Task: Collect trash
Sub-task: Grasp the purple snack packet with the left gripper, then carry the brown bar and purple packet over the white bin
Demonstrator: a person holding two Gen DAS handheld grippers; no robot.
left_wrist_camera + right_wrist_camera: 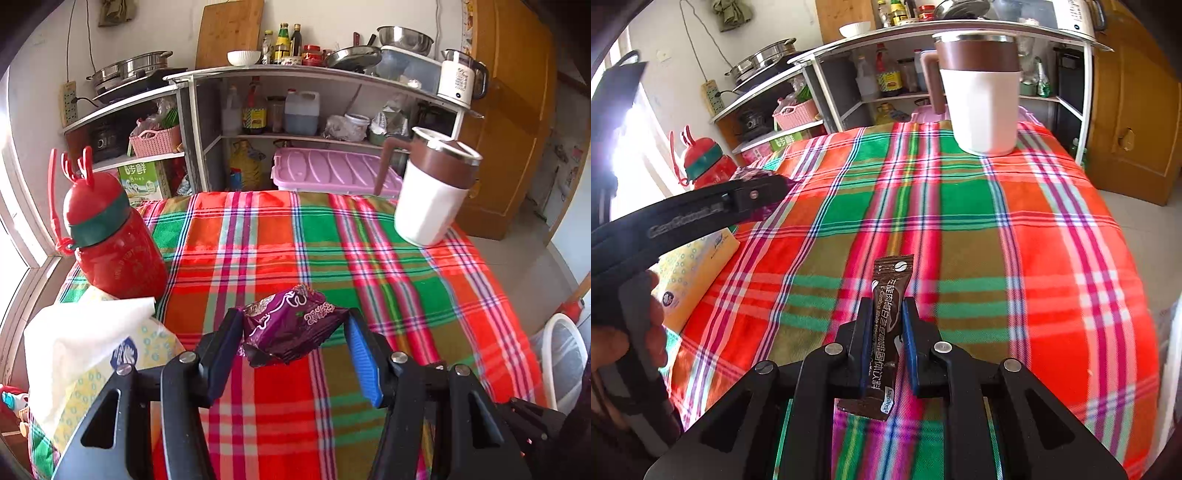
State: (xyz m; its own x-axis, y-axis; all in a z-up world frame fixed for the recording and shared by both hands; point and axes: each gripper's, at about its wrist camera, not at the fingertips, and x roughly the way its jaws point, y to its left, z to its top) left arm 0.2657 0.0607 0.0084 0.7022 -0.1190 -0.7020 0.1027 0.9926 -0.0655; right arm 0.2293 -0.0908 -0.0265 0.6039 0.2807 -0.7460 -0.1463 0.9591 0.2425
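A crumpled purple snack wrapper [295, 326] sits between the blue pads of my left gripper [294, 314], which is shut on it just above the plaid tablecloth [406, 295]. In the right wrist view that gripper [764, 190] reaches in from the left with the purple wrapper [748, 172] at its tip, and a hand [613, 343] holds its handle. My right gripper [887, 304] is shut on a brown coffee sachet [892, 273], which stands lengthwise between the pads with its top sticking out forward.
A red antlered bottle [114, 243] and a tissue pack [85, 350] stand at the table's left. A white mug with a brown lid [428, 199] is at the far right corner. A white-rimmed bin [561, 354] stands on the floor to the right. Kitchen shelves [314, 74] lie behind.
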